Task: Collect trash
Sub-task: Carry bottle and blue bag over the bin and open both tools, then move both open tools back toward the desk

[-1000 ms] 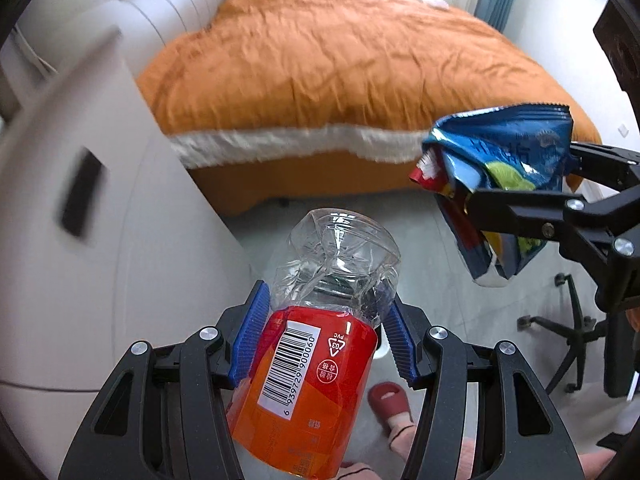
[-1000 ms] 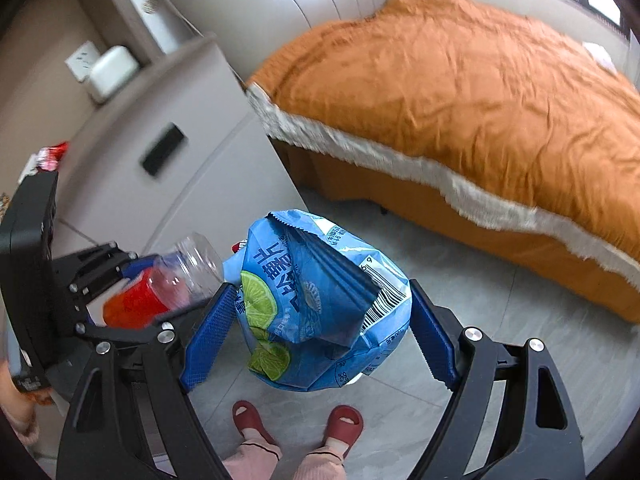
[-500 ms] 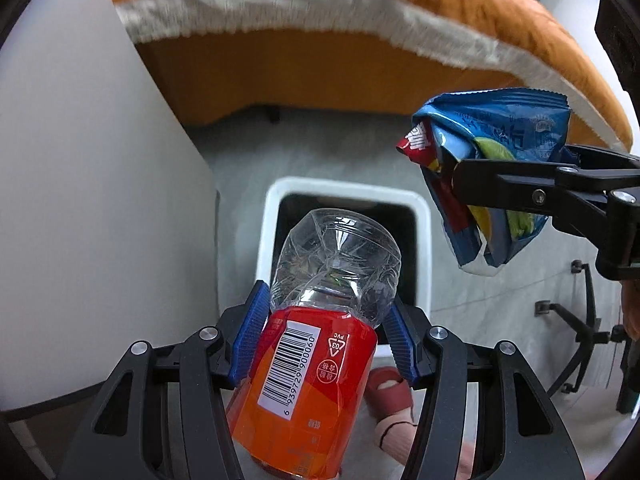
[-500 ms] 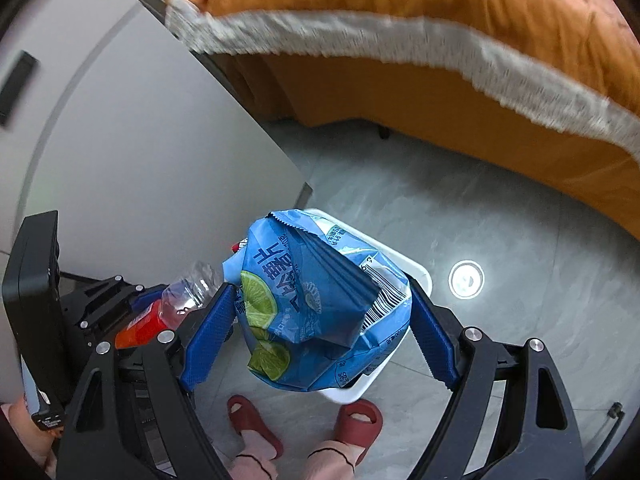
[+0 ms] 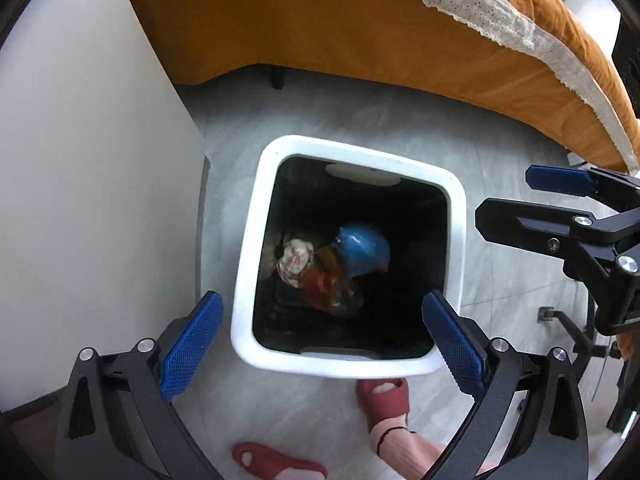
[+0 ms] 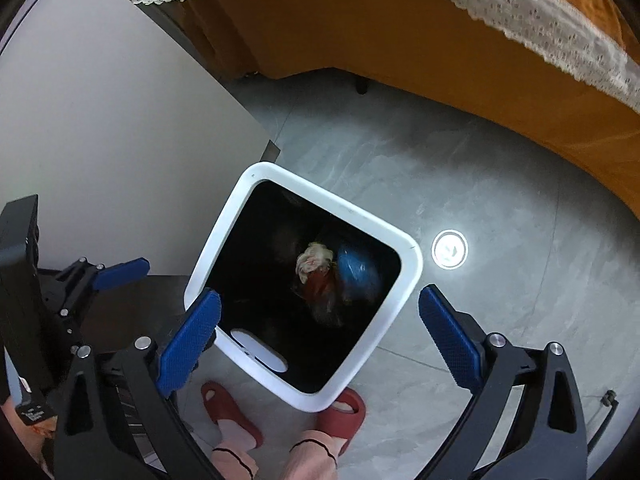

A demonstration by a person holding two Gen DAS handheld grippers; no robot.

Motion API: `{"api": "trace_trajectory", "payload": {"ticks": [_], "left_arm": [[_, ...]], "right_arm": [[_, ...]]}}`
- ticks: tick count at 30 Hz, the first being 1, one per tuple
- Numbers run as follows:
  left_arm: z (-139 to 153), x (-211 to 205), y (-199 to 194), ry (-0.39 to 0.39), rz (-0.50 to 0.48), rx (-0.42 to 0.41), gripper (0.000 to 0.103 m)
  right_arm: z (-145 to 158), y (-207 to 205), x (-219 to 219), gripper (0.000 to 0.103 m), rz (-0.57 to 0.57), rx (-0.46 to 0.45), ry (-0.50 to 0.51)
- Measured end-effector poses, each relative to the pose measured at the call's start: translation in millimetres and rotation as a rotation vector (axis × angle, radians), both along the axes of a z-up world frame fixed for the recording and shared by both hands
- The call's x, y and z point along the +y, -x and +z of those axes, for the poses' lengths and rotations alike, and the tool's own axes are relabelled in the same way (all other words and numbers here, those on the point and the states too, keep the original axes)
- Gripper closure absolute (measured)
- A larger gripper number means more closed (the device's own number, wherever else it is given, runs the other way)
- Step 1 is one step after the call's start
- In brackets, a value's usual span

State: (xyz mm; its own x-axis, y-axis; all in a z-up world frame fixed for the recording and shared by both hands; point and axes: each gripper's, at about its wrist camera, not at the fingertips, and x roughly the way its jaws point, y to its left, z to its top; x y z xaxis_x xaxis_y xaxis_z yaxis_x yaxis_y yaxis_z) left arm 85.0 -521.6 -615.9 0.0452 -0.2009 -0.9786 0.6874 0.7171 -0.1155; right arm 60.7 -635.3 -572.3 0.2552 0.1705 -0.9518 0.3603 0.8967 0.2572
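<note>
A white-rimmed trash bin (image 5: 248, 264) (image 6: 408, 280) with a black liner stands on the grey floor. At its bottom lie the blue chip bag (image 5: 364, 248) (image 6: 356, 272), the red-labelled plastic bottle (image 5: 326, 288) (image 6: 318, 286) and a crumpled white wrapper (image 5: 295, 261) (image 6: 314, 260). My left gripper (image 5: 320, 344) is open and empty above the bin's near rim. My right gripper (image 6: 320, 332) is open and empty above the bin; it also shows at the right of the left wrist view (image 5: 556, 200).
A white nightstand side (image 5: 88, 168) (image 6: 112, 128) stands left of the bin. The orange bed (image 5: 400, 40) (image 6: 440, 40) lies behind it. The person's feet in red slippers (image 5: 384, 396) (image 6: 230, 412) stand just before the bin. A floor drain (image 6: 449, 249) and chair base (image 5: 576, 332) lie right.
Both grippers have opened over the bin. The bottle dropped from the left and the chip bag from the right, and both now lie inside the bin.
</note>
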Motion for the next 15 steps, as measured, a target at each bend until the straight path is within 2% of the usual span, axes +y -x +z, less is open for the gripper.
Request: {"api": "trace_trajectory", "payload": {"ticks": [4, 8, 11, 15], "left_arm": [[19, -3, -2, 0.007, 0.003, -0.014, 0.005], [55, 3, -2, 0.024, 0.016, -0.043, 0.005], [87, 8, -1, 0.03, 0.021, -0.084, 0.005], [142, 15, 4, 0.042, 0.011, -0.168, 0.005]], "right_arm": [[16, 1, -1, 0.004, 0.001, -0.008, 0.003], [48, 5, 3, 0.004, -0.013, -0.03, 0.007], [72, 9, 4, 0.004, -0.024, -0.047, 0.019], [122, 20, 5, 0.004, -0.051, -0.098, 0.041]]}}
